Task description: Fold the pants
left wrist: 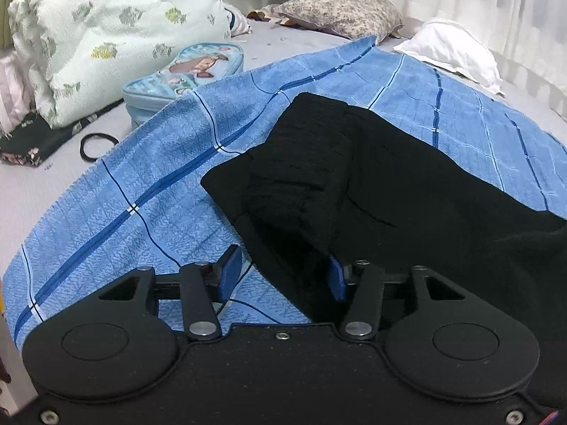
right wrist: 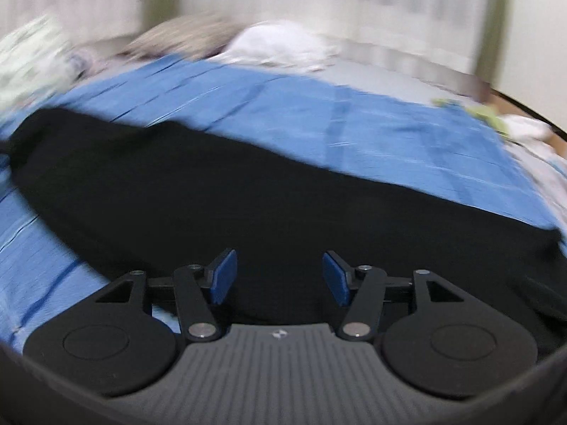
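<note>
Black pants (left wrist: 354, 184) lie on a blue checked sheet (left wrist: 141, 184), their waistband end rumpled and folded toward me. My left gripper (left wrist: 281, 276) is open just above the near edge of the pants; black cloth lies between its blue pads, partly hiding the right pad (left wrist: 336, 279). In the blurred right wrist view the pants (right wrist: 248, 191) stretch across the sheet (right wrist: 354, 124) as a long dark band. My right gripper (right wrist: 280, 276) is open over the pants, holding nothing.
A floral quilt bundle (left wrist: 106, 32), a light blue cartoon case (left wrist: 187, 71), a black hair band (left wrist: 95, 145) and dark floral cloth (left wrist: 32, 141) lie at the left. A patterned pillow (left wrist: 340, 7) and a white pillow (left wrist: 453, 49) lie at the back, near curtains.
</note>
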Action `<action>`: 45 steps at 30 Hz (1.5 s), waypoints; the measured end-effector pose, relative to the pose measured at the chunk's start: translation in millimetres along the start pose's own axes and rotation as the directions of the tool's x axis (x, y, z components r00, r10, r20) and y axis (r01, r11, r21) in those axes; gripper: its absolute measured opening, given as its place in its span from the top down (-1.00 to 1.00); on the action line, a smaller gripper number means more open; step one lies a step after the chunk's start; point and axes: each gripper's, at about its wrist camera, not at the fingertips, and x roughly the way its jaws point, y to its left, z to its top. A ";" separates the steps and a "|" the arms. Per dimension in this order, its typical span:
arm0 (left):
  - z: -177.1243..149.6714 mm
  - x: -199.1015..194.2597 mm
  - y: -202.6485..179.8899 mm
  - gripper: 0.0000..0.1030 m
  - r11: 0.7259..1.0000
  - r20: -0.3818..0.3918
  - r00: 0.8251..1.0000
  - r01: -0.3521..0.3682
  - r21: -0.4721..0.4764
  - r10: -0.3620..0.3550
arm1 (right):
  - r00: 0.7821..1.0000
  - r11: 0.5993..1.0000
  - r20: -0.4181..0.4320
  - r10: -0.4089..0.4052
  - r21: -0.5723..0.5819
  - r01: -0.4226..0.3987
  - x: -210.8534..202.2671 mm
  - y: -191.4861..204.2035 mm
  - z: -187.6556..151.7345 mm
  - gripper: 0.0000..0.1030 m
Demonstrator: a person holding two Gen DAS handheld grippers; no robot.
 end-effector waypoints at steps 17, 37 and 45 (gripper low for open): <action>3.4 7.8 9.0 -0.18 1.000 -0.016 1.000 0.022 -0.019 -0.022 | 0.995 0.983 -0.080 0.051 -0.174 -0.065 10.8 66.3 -3.4 -0.36; 4.7 8.6 13.8 -0.24 0.999 -0.019 0.999 0.036 -0.005 -0.036 | 0.997 0.981 0.069 -0.044 -0.184 0.056 12.3 88.8 -19.9 0.94; 7.2 8.2 15.8 -0.26 0.999 -0.035 0.999 0.038 -0.006 -0.038 | 0.990 0.985 0.129 -0.066 -0.149 0.085 -9.3 91.9 -28.7 0.94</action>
